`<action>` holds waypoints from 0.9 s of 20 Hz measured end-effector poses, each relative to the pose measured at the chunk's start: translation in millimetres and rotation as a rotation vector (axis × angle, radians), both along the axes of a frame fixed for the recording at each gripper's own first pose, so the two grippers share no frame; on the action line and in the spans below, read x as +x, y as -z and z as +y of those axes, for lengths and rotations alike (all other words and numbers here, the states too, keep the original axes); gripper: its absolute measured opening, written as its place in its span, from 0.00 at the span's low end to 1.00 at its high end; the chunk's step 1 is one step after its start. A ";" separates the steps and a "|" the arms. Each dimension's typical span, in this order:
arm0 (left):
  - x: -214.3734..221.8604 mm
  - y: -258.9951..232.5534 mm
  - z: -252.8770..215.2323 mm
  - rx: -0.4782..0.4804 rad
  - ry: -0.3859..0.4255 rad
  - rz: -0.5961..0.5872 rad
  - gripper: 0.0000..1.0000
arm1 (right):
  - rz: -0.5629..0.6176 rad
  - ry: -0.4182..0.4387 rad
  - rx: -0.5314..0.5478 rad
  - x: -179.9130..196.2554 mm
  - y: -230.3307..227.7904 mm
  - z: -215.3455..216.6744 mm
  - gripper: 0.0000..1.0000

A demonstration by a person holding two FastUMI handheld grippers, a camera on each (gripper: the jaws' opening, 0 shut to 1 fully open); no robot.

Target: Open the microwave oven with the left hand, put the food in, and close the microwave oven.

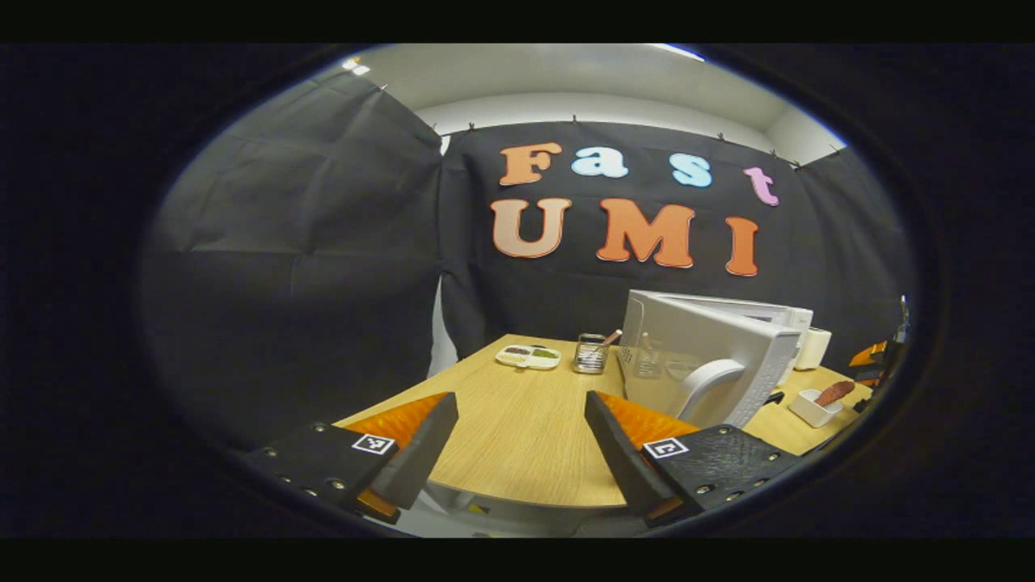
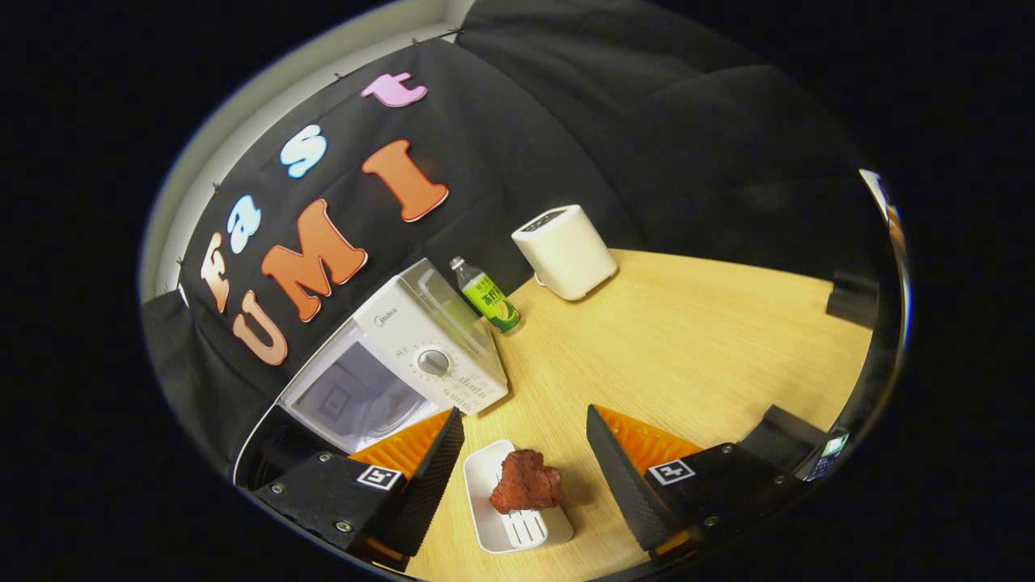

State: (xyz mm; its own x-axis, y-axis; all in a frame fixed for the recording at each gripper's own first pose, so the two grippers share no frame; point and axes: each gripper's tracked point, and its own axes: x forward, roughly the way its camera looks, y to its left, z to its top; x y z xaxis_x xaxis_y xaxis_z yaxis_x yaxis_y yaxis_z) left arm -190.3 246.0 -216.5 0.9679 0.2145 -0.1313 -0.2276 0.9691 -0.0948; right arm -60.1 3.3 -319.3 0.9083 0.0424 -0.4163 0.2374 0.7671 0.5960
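Microwave (image 2: pixel 420 356) front reads "Midea"; door open.

The microwave oven (image 2: pixel 404 356) carries a small brand name at the top of its control panel, at about ten o'clock from the dial (image 2: pixel 433 361); it seems to read "Midea", though it is tiny. The print around the dial is too small to read. The green bottle (image 2: pixel 487 297) bears a label whose writing is illegible.
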 end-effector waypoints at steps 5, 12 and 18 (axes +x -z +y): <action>7.2 -6.1 9.2 0.009 -0.015 -0.019 0.95 | 0.015 0.056 0.123 0.5 26.6 5.3 0.91; 10.6 -2.7 5.6 -0.005 -0.008 -0.012 0.95 | 0.003 0.052 0.186 0.2 37.2 21.2 0.53; 9.4 3.0 10.2 -0.016 -0.020 -0.001 0.95 | -0.036 0.053 0.213 8.0 25.4 27.0 0.14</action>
State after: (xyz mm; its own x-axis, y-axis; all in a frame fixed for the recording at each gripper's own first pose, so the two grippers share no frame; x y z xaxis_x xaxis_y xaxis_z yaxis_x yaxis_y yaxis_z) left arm -180.9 256.2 -219.5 0.9634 0.2322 -0.1338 -0.2473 0.9627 -0.1102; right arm -52.1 30.3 -344.7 0.9257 0.0772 -0.3702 0.2499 0.6100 0.7519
